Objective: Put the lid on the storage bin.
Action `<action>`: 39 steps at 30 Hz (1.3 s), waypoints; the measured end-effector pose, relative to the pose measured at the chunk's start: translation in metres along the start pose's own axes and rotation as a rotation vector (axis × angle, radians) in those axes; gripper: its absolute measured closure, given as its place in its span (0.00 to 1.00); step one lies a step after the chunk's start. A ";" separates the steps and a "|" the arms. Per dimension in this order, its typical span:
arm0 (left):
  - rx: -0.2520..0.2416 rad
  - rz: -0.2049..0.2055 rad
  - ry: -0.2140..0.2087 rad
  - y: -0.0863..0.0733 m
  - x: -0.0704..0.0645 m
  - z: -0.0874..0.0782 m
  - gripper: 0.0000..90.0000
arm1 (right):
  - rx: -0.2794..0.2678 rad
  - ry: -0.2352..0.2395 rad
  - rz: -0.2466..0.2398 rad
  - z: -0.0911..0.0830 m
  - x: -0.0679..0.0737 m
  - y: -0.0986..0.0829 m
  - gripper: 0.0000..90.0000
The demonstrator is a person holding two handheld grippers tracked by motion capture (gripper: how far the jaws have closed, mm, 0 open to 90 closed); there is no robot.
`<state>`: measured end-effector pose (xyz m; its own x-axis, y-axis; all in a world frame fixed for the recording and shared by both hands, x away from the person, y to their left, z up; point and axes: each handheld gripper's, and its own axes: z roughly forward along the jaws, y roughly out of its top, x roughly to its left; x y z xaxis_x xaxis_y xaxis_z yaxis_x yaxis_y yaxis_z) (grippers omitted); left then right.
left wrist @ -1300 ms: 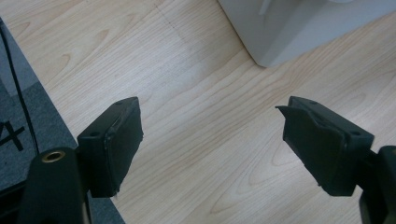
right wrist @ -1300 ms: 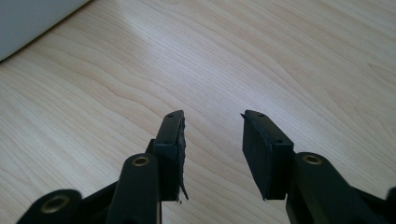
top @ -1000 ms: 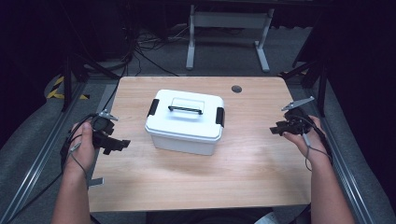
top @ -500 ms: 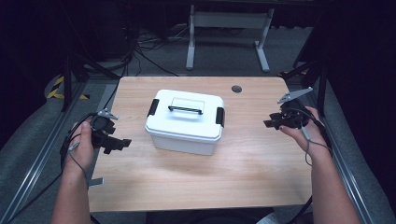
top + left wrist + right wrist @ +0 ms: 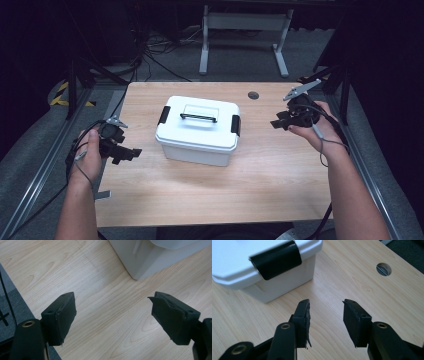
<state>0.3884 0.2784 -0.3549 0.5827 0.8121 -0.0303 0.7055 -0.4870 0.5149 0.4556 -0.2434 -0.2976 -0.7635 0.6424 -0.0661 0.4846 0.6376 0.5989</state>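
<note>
Box: white rigid plastic storage box (image 5: 199, 131) with black side latches, mid-table, lid shut. Likely light, smooth, slippery; grip black top handle (image 5: 198, 117). Left gripper (image 5: 131, 153) wide apart, empty; right gripper (image 5: 276, 124) moderately apart, empty.

The worktop (image 5: 280, 170) is light wood laminate with a round cable hole (image 5: 253, 95) near its far edge. Grey carpet floor (image 5: 165, 70) surrounds it. A grey metal frame (image 5: 245, 22) stands behind, beside loose black cables (image 5: 150, 52). Surroundings are dark.
</note>
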 end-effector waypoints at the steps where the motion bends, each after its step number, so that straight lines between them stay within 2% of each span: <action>1: 0.002 0.000 -0.001 0.000 0.000 0.000 0.23 | 0.002 -0.001 -0.010 0.001 0.002 0.005 0.63; 9: 0.005 -0.002 -0.001 -0.001 0.000 0.000 0.23 | 0.013 0.018 -0.066 0.005 0.017 0.038 0.61; 12: 0.005 0.003 0.002 -0.002 0.001 -0.001 0.23 | 0.024 0.023 -0.078 0.008 0.020 0.045 0.61; 13: 0.001 0.000 0.000 -0.003 0.001 -0.001 0.23 | 0.037 0.027 -0.090 0.011 0.023 0.053 0.61; 18: 0.010 -0.001 0.000 -0.004 0.001 -0.001 0.23 | 0.046 0.053 -0.121 0.017 0.030 0.064 0.62; 23: 0.015 -0.003 0.002 -0.006 -0.001 -0.001 0.23 | 0.048 0.089 -0.155 0.027 0.044 0.082 0.62; 26: 0.020 -0.011 0.007 -0.009 -0.003 -0.001 0.23 | 0.068 0.136 -0.162 0.033 0.049 0.090 0.62; 29: 0.027 0.001 0.007 -0.012 -0.004 0.000 0.23 | 0.072 0.145 -0.193 0.039 0.056 0.100 0.63; 36: 0.027 -0.010 0.006 -0.014 -0.005 -0.001 0.23 | 0.048 0.183 -0.245 0.047 0.072 0.114 0.62; 37: 0.027 -0.008 0.008 -0.014 -0.004 -0.001 0.23 | 0.009 0.212 -0.258 0.053 0.081 0.118 0.61; 39: 0.029 -0.008 0.005 -0.013 -0.004 0.000 0.23 | 0.005 0.210 -0.271 0.055 0.084 0.119 0.61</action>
<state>0.3770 0.2814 -0.3611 0.5751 0.8175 -0.0295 0.7215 -0.4899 0.4894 0.4729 -0.0900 -0.2754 -0.9359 0.3479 -0.0559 0.2537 0.7754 0.5782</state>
